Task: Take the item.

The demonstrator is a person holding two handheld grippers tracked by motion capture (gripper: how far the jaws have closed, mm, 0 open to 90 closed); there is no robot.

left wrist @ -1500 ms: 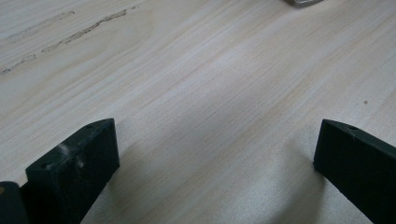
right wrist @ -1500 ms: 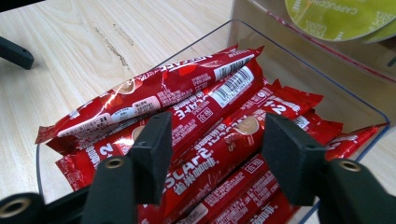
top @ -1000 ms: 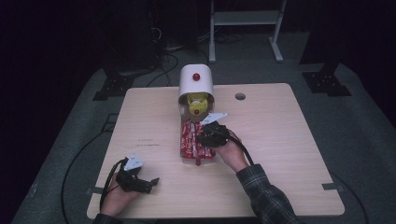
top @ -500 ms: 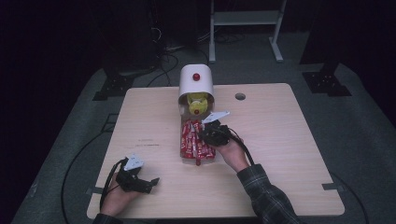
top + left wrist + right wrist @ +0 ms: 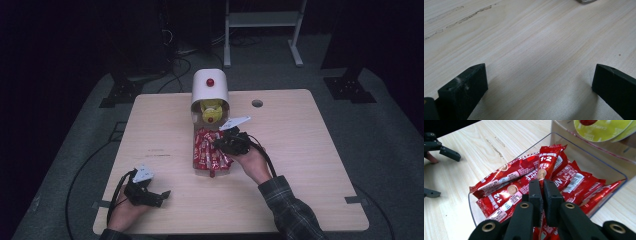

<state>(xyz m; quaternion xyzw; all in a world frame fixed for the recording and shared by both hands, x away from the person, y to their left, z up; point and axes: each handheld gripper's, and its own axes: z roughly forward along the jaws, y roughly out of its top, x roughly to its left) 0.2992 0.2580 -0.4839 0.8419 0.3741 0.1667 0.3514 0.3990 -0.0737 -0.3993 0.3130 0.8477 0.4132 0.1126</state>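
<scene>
The right gripper (image 5: pixel 541 187), its fingers (image 5: pixel 552 195) having just closed, pinches one red sachet (image 5: pixel 547 160) by its lower end and holds it upright above the others in the clear tray (image 5: pixel 584 152). This tray sits mid-bench (image 5: pixel 310 150), directly before a white dispenser (image 5: pixel 210 87) holding yellow discs (image 5: pixel 604 128). The left gripper (image 5: pixel 539 82) rests near the front left corner, fingers (image 5: pixel 466 85) spread wide over bare wood, gripping nothing.
</scene>
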